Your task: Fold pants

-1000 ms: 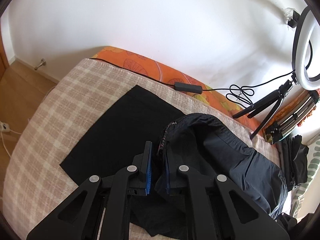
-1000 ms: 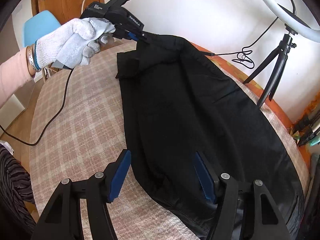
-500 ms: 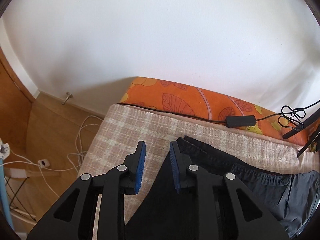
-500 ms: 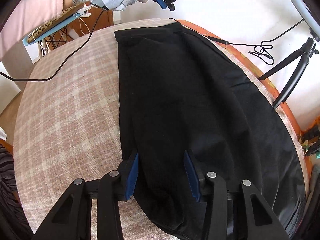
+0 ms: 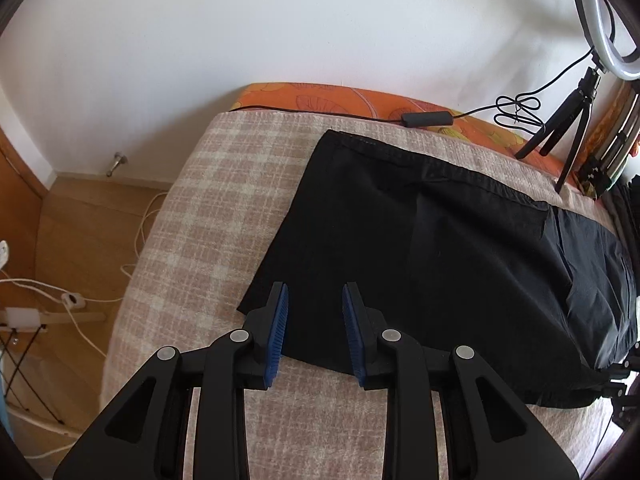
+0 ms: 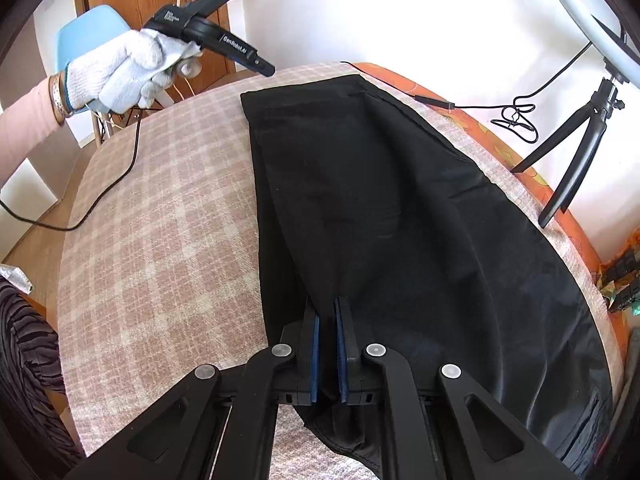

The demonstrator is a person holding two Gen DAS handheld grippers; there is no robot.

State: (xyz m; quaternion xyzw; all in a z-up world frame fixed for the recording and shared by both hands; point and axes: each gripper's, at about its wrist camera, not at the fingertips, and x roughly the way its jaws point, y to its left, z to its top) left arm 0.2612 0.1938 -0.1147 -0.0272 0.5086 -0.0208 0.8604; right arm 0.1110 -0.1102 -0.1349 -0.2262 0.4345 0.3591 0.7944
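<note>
While my right gripper (image 6: 327, 344) pinches the near edge of the black pants (image 6: 400, 220) on the checked blanket (image 6: 160, 220), only that view shows my gloved left hand (image 6: 120, 76); my left gripper (image 5: 314, 332), jaws opening and empty, hovers over the pants' corner.

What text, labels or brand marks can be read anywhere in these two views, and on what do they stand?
"GenRobot.AI": white lettering along the side of the left gripper, seen in the right wrist view.
Small white print on the same gripper's upper body: too small to read.
Left wrist view: no text visible.
</note>
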